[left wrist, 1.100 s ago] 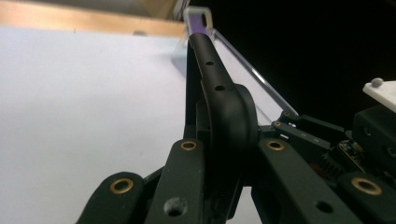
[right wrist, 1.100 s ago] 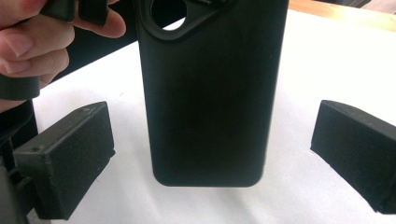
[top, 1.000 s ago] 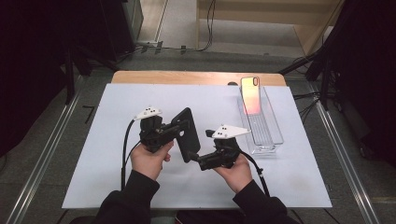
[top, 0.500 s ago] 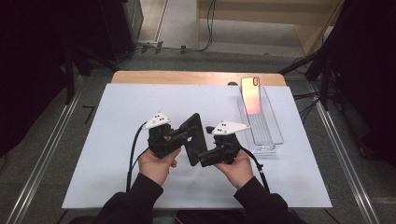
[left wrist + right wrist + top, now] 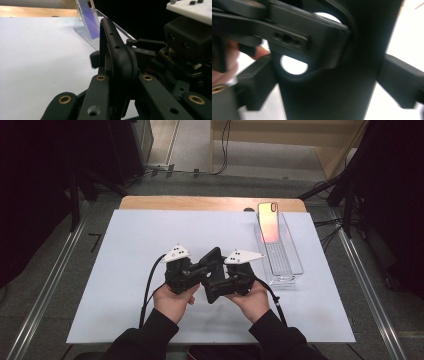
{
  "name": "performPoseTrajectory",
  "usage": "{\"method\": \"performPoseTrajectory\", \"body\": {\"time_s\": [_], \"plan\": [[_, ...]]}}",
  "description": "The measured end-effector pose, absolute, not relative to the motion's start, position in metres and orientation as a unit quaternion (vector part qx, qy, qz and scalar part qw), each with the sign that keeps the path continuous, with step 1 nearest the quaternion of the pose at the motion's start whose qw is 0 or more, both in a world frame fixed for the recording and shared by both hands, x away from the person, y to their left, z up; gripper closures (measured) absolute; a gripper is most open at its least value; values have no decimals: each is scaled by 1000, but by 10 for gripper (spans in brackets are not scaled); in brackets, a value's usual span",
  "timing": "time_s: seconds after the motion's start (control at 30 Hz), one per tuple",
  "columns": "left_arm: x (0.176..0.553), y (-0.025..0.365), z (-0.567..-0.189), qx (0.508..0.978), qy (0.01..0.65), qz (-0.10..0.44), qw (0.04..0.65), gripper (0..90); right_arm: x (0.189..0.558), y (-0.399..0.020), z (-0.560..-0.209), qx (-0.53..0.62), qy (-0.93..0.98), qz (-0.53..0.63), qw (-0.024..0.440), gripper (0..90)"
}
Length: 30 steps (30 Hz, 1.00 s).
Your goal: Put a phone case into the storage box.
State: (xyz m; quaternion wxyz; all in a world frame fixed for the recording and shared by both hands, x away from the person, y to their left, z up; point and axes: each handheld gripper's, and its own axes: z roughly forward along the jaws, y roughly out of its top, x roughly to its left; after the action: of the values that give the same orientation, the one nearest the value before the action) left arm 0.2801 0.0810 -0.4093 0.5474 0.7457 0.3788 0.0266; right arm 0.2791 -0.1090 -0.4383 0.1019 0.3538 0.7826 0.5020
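I hold a black phone case (image 5: 212, 260) on edge between both grippers, above the white mat near the front. My left gripper (image 5: 204, 269) reaches in from the left and is shut on the case (image 5: 117, 55) at its rim. My right gripper (image 5: 217, 288) comes from the right. Its jaws straddle the case (image 5: 332, 97) and have just been closing, and their pads now meet its two long sides. An orange-pink phone (image 5: 269, 222) leans in a clear tray (image 5: 287, 265) at the right back.
A white mat (image 5: 125, 250) covers the table, with a wooden strip (image 5: 200, 202) showing along the far edge. Both forearms in black sleeves enter from the bottom. Cables trail back from each gripper. Metal rails run along both sides of the table.
My left gripper has carried the case right and down, up to the right gripper. The right jaws now enclose the case. The right hand has stayed in place.
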Motion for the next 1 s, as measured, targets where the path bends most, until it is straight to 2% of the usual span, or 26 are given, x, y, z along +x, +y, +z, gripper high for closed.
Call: {"method": "performPoseTrajectory", "body": {"time_s": [0.2, 0.4, 0.67, 0.83, 1.0], "plan": [[280, 82, -407, 747, 380, 15, 545, 835, 277, -110, -436, 351, 785, 502, 97, 121], [283, 86, -402, 747, 387, 4, 540, 653, 279, -114, -436, 359, 782, 499, 97, 123], [286, 95, -395, 750, 401, -26, 526, 486, 285, -121, -438, 365, 786, 490, 95, 123], [287, 101, -391, 754, 395, -32, 523, 426, 289, -127, -438, 361, 790, 488, 88, 125], [289, 107, -389, 762, 388, -41, 517, 407, 291, -130, -438, 358, 792, 488, 80, 125]]}}
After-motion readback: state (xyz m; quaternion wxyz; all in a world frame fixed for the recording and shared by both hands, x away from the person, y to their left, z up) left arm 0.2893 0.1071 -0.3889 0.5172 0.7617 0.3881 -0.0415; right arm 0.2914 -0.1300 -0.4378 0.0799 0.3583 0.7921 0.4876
